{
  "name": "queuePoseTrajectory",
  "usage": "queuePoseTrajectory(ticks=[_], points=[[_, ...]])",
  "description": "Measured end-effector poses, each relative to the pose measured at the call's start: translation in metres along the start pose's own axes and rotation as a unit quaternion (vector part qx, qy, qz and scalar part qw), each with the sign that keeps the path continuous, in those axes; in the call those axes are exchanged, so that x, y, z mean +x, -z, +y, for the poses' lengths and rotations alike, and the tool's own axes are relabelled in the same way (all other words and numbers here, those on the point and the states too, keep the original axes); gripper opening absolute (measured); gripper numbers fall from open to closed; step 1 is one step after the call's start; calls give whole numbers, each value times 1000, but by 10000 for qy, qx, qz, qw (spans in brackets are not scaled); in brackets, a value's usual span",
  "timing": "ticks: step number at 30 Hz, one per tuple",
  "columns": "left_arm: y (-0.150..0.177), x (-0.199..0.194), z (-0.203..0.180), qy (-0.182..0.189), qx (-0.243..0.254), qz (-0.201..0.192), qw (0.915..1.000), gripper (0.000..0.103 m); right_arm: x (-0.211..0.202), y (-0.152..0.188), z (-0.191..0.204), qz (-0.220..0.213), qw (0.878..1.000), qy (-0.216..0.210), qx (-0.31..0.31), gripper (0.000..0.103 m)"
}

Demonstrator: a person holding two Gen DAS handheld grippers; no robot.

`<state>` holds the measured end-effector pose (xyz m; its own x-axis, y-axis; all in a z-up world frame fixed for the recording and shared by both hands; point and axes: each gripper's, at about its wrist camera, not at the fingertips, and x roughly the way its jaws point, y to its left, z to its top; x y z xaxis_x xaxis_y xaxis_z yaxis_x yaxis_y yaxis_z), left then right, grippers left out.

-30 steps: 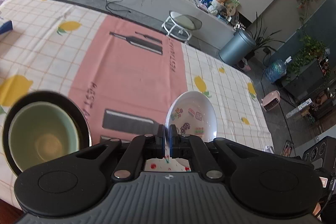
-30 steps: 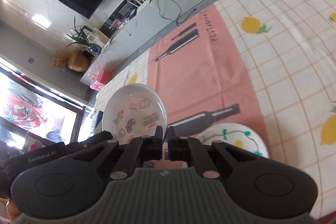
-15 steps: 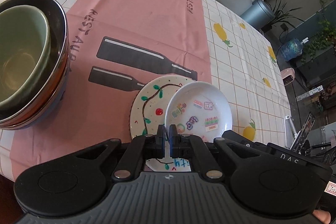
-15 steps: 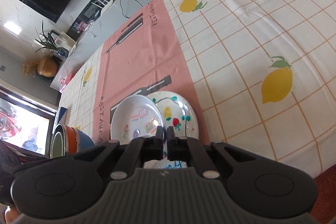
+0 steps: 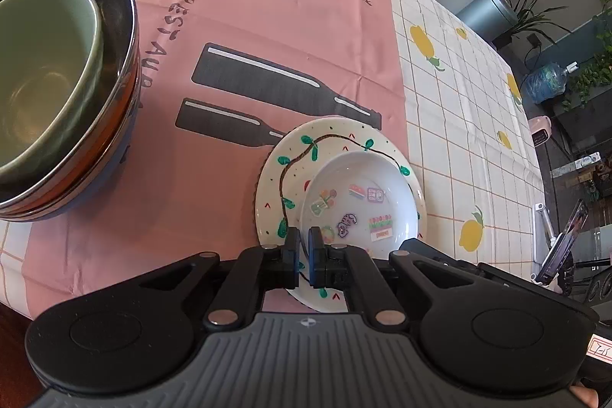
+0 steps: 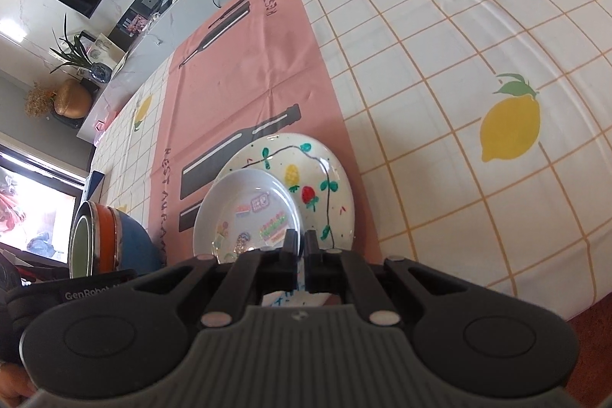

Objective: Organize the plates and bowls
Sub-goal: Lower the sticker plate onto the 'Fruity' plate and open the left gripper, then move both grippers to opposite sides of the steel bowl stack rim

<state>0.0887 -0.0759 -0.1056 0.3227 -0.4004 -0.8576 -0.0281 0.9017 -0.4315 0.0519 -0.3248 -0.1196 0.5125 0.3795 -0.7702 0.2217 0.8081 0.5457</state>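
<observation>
Both grippers clamp the small sticker plate [image 5: 361, 207] by its near rim, left gripper [image 5: 303, 247] and right gripper [image 6: 300, 247] side by side, presumably two grips to keep it level; jaws pinched nearly together on the thin edge. The plate sits on the bigger painted plate [image 5: 290, 155], off-centre toward the right; smaller on larger, so the stack nests. Nested bowls [image 5: 57, 83] stand apart at left on the pink runner [image 5: 267, 25]; release looks next.
</observation>
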Motion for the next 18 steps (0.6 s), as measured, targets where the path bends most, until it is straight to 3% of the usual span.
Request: queuePoseTrajectory(ticks=[13,18], points=[[1,5,3,-10,-26,-55,10000,6,4,0,-2,-17,10000,41,12,5],[0,3,3,31,23,-152,9999,14,4,0,-2,-65,9999,78,-16,6]])
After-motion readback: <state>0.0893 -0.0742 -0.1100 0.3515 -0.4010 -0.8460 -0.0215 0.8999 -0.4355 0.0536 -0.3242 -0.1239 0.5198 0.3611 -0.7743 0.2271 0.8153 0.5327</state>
